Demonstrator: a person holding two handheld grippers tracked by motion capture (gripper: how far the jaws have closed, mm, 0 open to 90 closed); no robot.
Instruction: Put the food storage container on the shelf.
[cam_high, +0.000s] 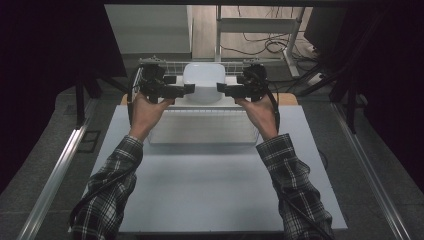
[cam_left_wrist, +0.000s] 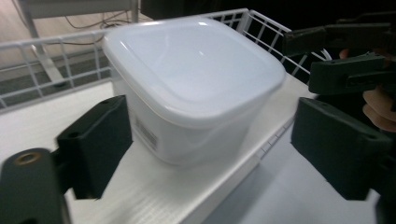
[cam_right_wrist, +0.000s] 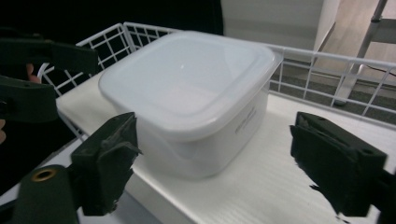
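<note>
A white plastic container (cam_high: 202, 80) with a snap-on lid stands upright on a white shelf board (cam_high: 200, 102) at the far side of the table. My left gripper (cam_high: 184, 90) is at its left side and my right gripper (cam_high: 222, 90) at its right, and they point at each other. In the left gripper view the container (cam_left_wrist: 191, 79) sits between the wide-apart jaws of the left gripper (cam_left_wrist: 215, 126) without the pads pressing it. The right gripper view shows the same: the container (cam_right_wrist: 187, 88) stands free between the spread jaws of the right gripper (cam_right_wrist: 219, 144).
A white wire rail (cam_high: 165, 62) runs behind and beside the shelf. A clear tray-like frame (cam_high: 205, 127) lies in front of the shelf on the pale table (cam_high: 210, 190). Cables and a metal stand (cam_high: 260, 30) are on the floor beyond.
</note>
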